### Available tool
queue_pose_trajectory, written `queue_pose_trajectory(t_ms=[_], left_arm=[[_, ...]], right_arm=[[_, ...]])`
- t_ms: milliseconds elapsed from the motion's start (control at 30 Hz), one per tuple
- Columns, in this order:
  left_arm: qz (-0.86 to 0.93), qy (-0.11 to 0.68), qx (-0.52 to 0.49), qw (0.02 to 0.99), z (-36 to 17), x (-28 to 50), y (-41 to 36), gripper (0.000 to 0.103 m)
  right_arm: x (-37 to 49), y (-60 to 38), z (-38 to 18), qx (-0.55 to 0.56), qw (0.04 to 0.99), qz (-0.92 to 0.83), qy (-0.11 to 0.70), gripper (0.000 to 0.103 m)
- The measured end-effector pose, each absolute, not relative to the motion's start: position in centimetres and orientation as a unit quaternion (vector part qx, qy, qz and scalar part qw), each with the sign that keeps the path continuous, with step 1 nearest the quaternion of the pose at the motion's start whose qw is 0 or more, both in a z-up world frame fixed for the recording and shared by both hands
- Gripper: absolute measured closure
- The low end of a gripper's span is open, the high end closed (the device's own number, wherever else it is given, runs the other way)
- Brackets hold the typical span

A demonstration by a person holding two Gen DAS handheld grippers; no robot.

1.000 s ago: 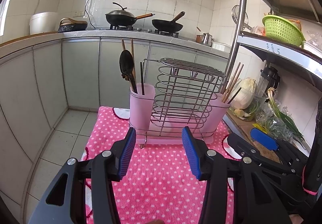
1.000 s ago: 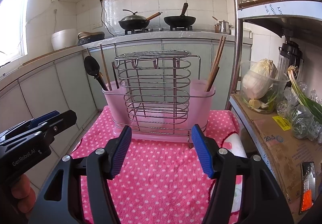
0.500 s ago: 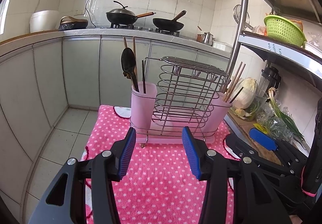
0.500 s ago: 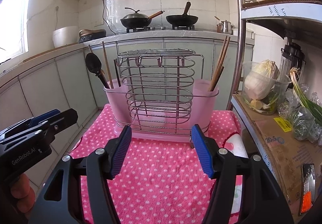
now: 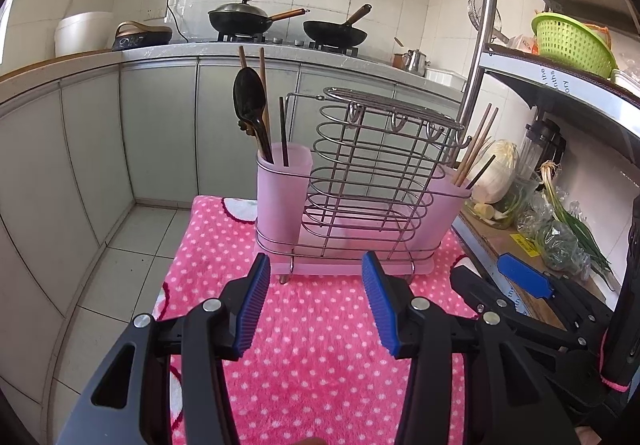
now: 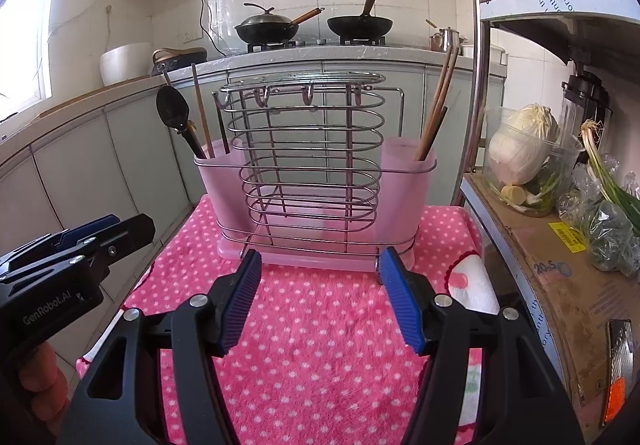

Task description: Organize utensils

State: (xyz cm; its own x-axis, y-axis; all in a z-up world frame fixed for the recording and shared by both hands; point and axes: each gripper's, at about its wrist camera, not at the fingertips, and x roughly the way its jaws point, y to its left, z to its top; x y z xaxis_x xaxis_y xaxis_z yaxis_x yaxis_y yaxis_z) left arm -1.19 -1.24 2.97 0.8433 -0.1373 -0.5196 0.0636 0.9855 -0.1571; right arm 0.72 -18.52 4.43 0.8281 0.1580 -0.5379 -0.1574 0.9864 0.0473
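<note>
Pink towel (image 5: 320, 357), both claws (image 5: 316, 305) (image 6: 320, 301) agape, level

My left gripper (image 5: 316, 303) hangs level with its blue-padded fingers (image 5: 253, 305) spread wide, gripping nothing. My right gripper (image 6: 320, 299) sits beside it on the right, fingers (image 6: 400, 299) equally wide apart and bare. Both point toward the far side, side by side, near each other.
</note>
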Motion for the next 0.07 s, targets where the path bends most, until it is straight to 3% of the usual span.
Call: queue_pose_trajectory(t_ms=[67], left_arm=[[-0.053,0.281,-0.066,0.956,2.54,-0.68,-1.46,0.056]], right_arm=[[1.17,-18.81,4.0,0.003,0.954,0.08,0.287,0.041]])
